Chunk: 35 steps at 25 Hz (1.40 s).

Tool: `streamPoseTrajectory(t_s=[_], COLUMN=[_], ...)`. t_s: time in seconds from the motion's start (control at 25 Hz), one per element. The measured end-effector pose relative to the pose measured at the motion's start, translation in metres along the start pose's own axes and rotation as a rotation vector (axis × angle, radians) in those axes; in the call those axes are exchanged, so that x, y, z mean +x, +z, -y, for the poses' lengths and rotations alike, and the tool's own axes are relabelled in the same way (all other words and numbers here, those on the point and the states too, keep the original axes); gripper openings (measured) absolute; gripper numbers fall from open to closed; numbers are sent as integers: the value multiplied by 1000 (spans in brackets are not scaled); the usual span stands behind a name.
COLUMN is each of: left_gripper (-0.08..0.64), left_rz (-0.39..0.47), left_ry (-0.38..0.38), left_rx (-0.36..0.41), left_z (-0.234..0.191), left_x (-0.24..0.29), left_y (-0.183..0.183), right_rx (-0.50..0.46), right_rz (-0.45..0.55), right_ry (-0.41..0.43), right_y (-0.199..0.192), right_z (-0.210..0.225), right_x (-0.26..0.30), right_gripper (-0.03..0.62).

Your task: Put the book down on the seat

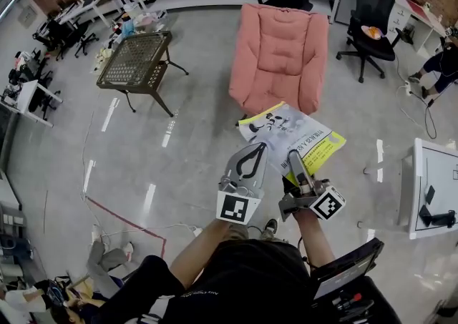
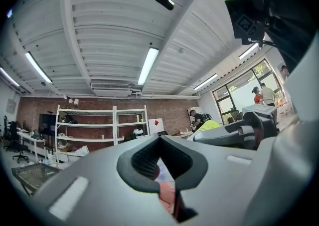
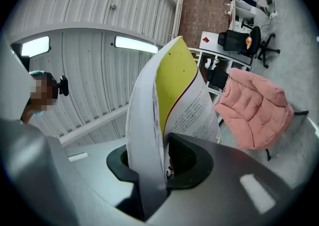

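right tongs [image 1: 293, 154] clamp the edge of a white-and-yellow book [image 1: 290, 131], holding it in the air over the floor [image 1: 186, 162], near the pink seat [image 1: 279, 51]. left tongs [image 1: 259, 147], just beside, are closed together and empty.

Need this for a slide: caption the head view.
Right tongs grip a yellow-and-white book in front of the pink armchair, left tongs shut alongside.

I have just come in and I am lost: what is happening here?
A person holds a gripper in each hand. The right gripper is shut on a white and yellow book, held in the air in front of the pink padded armchair. The book is not yet on the seat. The left gripper is shut and empty.
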<state>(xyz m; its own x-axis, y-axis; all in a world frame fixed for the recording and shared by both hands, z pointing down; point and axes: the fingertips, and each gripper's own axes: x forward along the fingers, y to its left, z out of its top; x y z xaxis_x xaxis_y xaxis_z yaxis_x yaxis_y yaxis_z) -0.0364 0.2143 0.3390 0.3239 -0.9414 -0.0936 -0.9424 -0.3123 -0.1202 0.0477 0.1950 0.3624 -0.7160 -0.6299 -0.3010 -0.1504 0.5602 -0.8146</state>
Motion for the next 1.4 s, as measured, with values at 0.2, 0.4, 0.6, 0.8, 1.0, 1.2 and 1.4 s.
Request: streamPoseTrajectory(t_s=[0.2, 0.4, 0.6, 0.8, 1.0, 1.2, 1.4], left_gripper=[-3, -3, -3, -3, -3, -3, -3], left_rz=[14, 6, -6, -37, -70, -115, -133], left_ry=[-31, -66, -84, -91, -86, -84, -74], left_rx=[-37, -65, -60, -70, -49, -17, -2], left_z=[-54, -114, -144, -153, -151, -146, -136], left_x=[23, 44, 75, 119, 184, 253, 304], left_y=[-13, -25, -45, -68, -82, -95, -103], right_rx=[-5, -42, -24, -5, 59, 107, 140], right_rz=[21, 7, 14, 8, 9, -15, -65], right_ry=[-50, -69, -101, -110, -118, -117, -117], right_y=[-10, -24, -26, -8, 32, 69, 98], right_z=[21, 31, 58, 97, 147, 196, 236], right_x=[50, 109, 140, 163, 186, 211, 224], right_gripper=[117, 115, 115, 115, 115, 114, 114])
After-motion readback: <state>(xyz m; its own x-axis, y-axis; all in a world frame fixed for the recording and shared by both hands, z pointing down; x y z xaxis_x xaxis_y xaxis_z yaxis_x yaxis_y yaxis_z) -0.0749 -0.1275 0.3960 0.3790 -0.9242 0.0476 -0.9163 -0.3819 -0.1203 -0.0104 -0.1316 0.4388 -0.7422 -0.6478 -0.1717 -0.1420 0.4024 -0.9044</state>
